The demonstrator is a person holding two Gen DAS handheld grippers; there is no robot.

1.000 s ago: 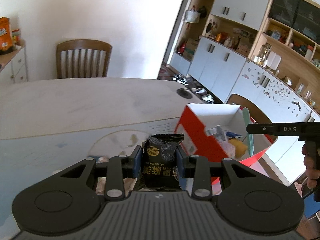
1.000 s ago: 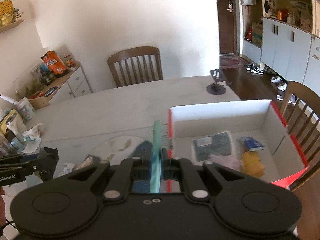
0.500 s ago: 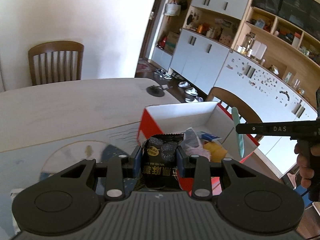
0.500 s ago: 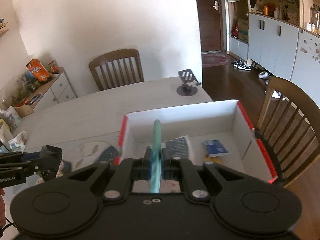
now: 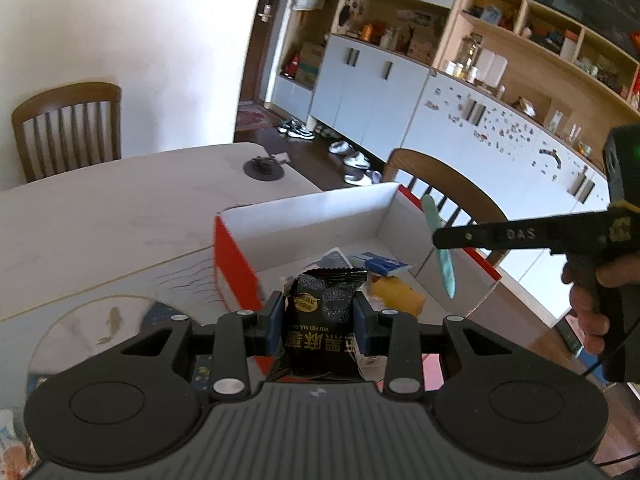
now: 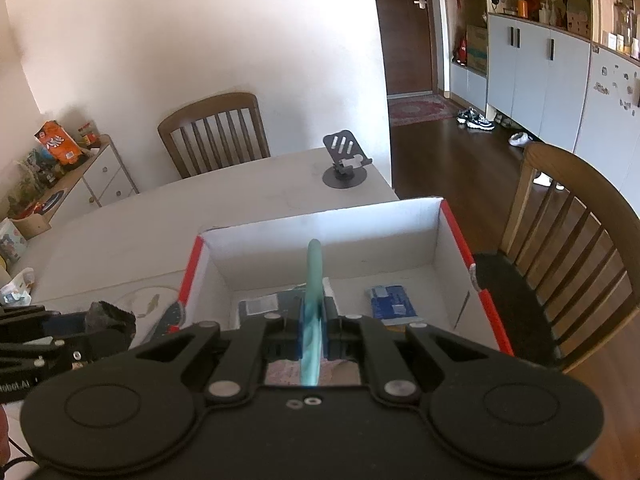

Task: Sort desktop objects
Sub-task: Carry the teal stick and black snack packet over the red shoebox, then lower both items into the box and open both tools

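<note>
1. left gripper [image 5: 319, 318]; nearest in the left wrist view; fingers clamped on a black snack packet [image 5: 320, 312] with yellow lettering; packet held upright at the near rim of the box.
2. right gripper [image 6: 313, 324]; nearest in the right wrist view; fingers closed tight on a thin teal strip [image 6: 313, 280]; strip stands edge-on, pointing to 12 o'clock over the box interior.
3. red-and-white cardboard box [image 6: 456, 236]; open-topped, on the table just beyond both grippers; holds a blue packet [image 6: 392, 302] at 2 o'clock of the strip, a yellow item [image 5: 396, 298] and printed wrappers.
4. white table [image 6: 160, 224]; bears the box.
5. phone stand [image 6: 345, 164]; at 12 o'clock, near the far table edge.
6. wooden chairs; one [image 6: 214, 134] beyond the table at 11 o'clock, one [image 6: 576, 248] at 3 o'clock beside the box.
</note>
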